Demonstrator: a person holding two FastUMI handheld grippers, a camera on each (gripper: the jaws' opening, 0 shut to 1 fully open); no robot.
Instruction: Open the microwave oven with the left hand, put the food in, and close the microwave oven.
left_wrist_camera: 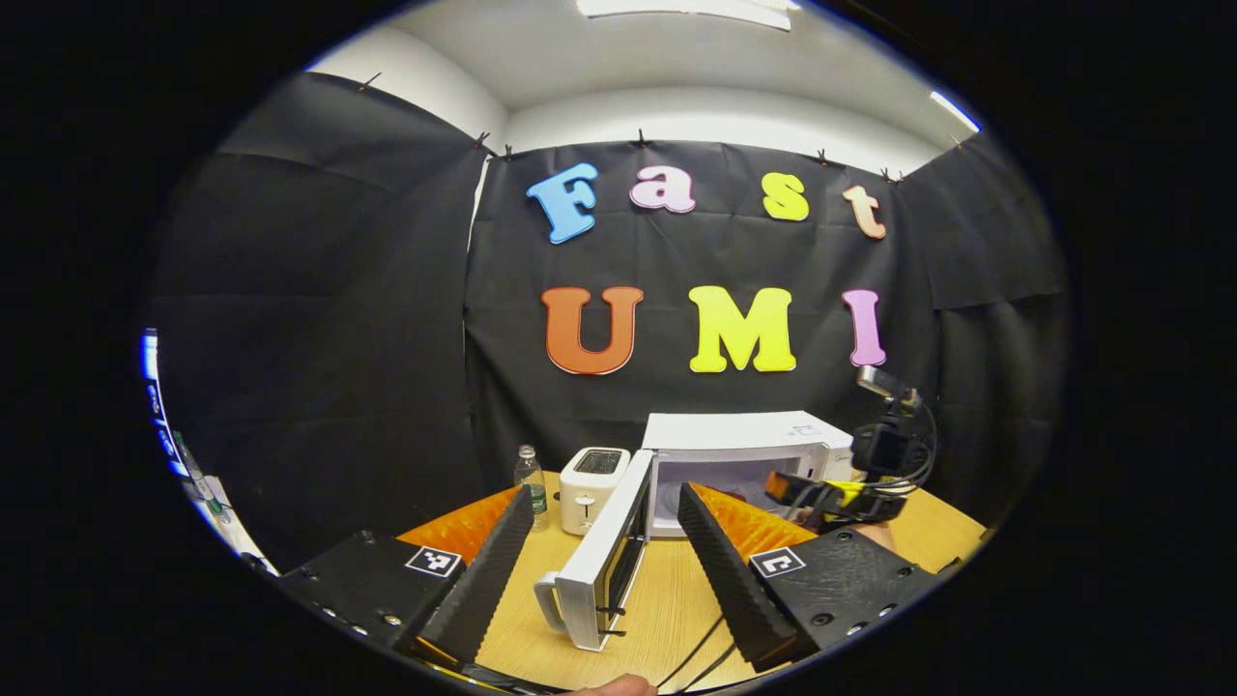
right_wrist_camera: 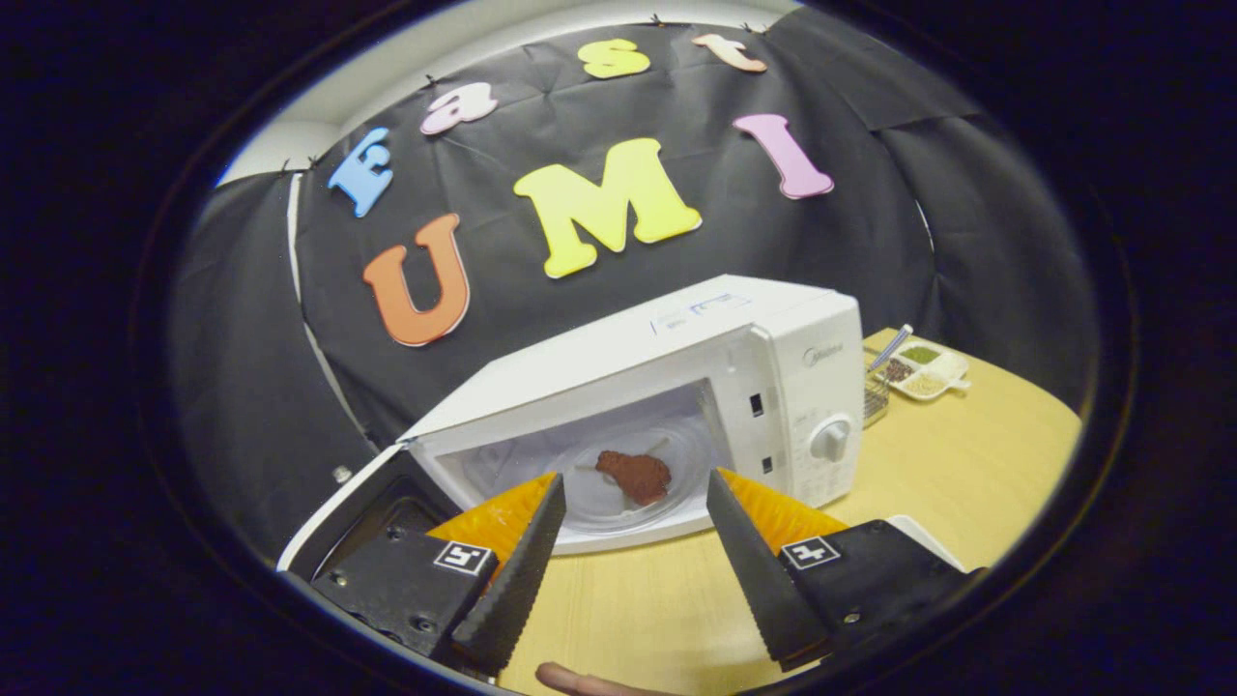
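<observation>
food (right_wrist_camera: pixel 635 475) inside microwave (right_wrist_camera: pixel 676 387) — ahead of open right gripper (right_wrist_camera: pixel 633 561)

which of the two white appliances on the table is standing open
The white microwave oven: its door is swung out, with brown food inside. The small white toaster beside it has no door.

The left gripper (left_wrist_camera: pixel 604 570) has two long wedge-shaped fingers with ribbed, saw-toothed inner faces, each mounted on a black block studded with small screws and bearing a square black-and-white marker (left_wrist_camera: pixel 433 561). The right gripper (right_wrist_camera: pixel 633 570) is built alike, its marker (right_wrist_camera: pixel 810 553) on the block. Seen from the left gripper view, the right gripper trails looped black cables (left_wrist_camera: pixel 913 464).
</observation>
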